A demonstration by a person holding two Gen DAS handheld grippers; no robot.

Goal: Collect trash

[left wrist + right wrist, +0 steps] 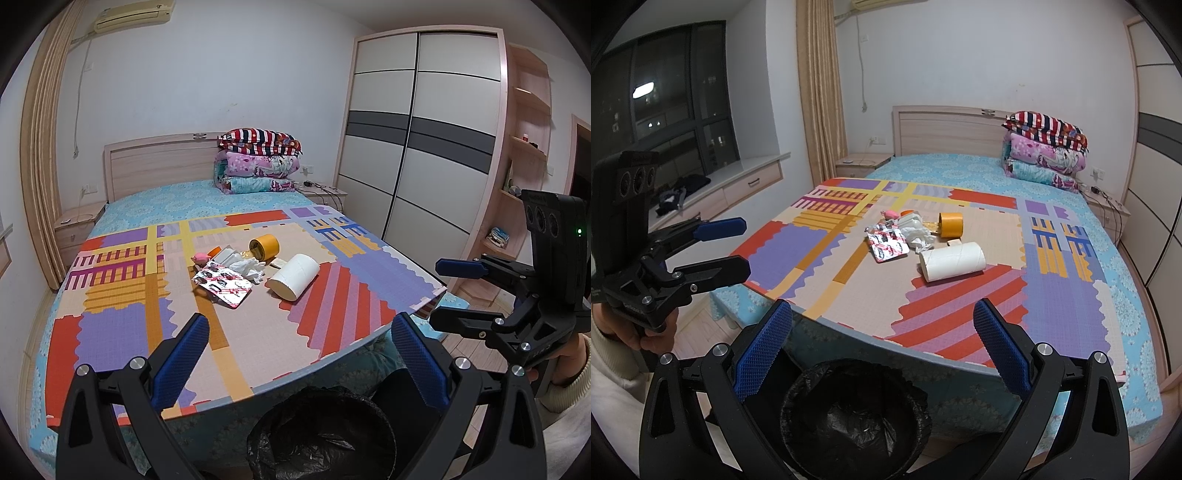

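Trash lies in a cluster on a colourful foam mat (258, 332) on the bed: a white paper roll (293, 276) (952, 261), a yellow tape roll (264, 248) (951, 224), crumpled tissue (250, 268) (921, 236), red-and-silver blister packs (223, 288) (888, 244) and a small pink item (200, 257) (890, 214). A bin with a black bag (321, 432) (855, 417) stands below the bed's foot. My left gripper (301, 354) (733, 251) and right gripper (882, 347) (448, 291) are open and empty, above the bin, short of the trash.
Folded quilts (258, 162) are stacked by the headboard. A wardrobe (417, 140) and shelves (524, 147) stand right of the bed, nightstands (77, 225) at both sides, a window seat (713, 192) at the left.
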